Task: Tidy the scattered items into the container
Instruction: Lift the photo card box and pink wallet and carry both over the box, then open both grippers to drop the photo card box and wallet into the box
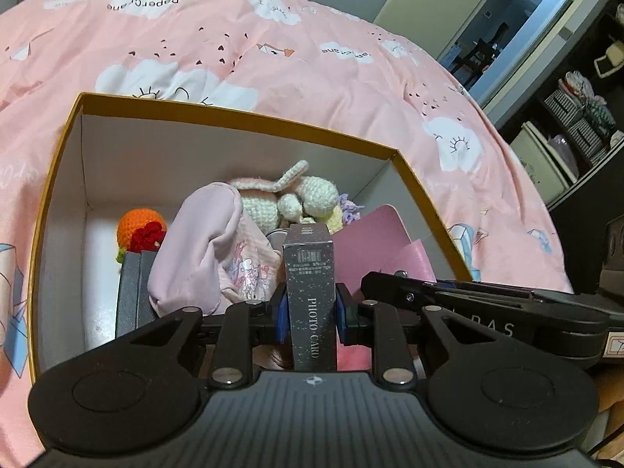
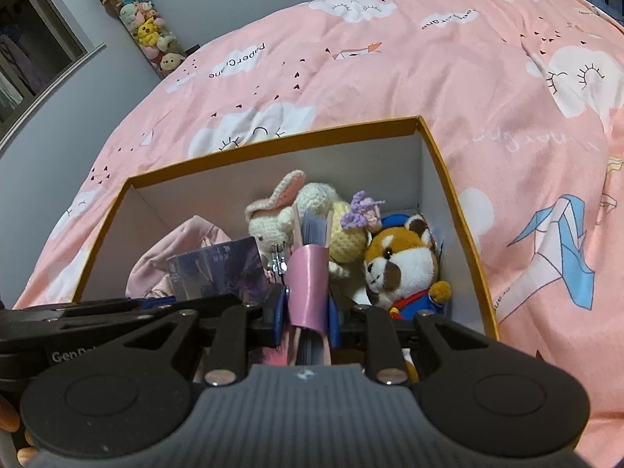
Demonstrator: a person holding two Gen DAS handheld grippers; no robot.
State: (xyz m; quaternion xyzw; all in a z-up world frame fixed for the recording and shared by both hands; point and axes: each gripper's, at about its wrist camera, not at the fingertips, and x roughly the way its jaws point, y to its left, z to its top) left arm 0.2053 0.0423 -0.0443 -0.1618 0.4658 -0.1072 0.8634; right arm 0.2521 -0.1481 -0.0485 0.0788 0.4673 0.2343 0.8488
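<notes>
From my left wrist camera, the left gripper pinches a dark photo card box upright between its blue pads, over the open box on the pink duvet — crochet toys inside.

From the right wrist camera, my right gripper clamps a pink notebook above the same box, beside a red panda plush.

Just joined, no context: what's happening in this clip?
A person is tidying items into a yellow-rimmed box on a pink bedspread. The left gripper is shut on a dark photo card box, the right gripper on a pink notebook. Both are over the box, which already holds plush toys.
</notes>
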